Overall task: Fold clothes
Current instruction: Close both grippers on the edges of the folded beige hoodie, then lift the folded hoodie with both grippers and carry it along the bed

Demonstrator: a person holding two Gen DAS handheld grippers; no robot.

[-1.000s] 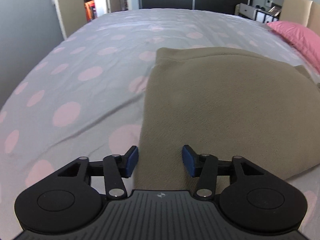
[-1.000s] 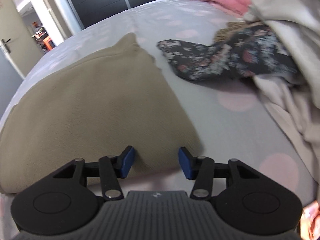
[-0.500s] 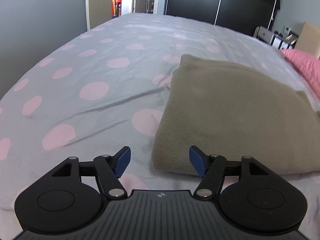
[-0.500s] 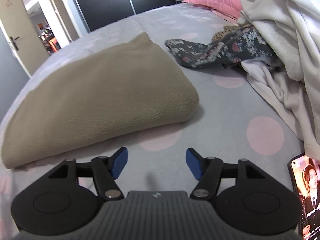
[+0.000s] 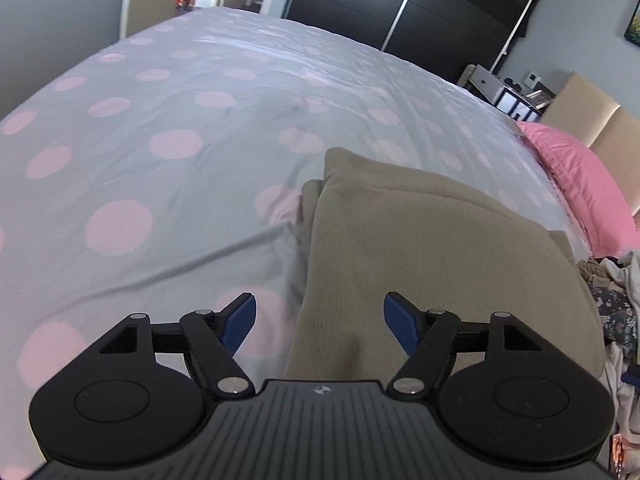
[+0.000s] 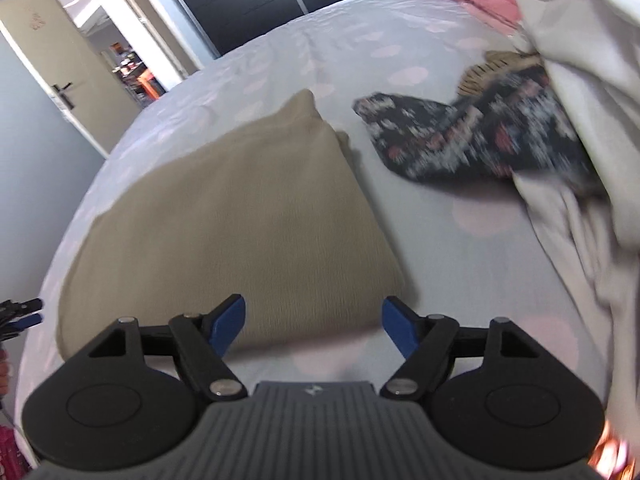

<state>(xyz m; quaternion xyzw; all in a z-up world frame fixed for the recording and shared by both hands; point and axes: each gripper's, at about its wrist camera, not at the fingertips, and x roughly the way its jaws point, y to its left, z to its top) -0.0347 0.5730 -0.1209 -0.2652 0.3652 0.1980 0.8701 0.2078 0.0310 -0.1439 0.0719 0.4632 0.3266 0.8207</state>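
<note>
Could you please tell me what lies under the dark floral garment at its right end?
The dark floral garment rests on the polka-dot bedsheet. At its right end a pale garment spreads beneath it and a woven tan item pokes out behind. The white pile covers the rest.

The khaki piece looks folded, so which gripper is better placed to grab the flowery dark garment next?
Probably the right gripper: open, with the floral garment lying just ahead to its right. The left gripper faces the folded khaki garment, farther away.
</note>
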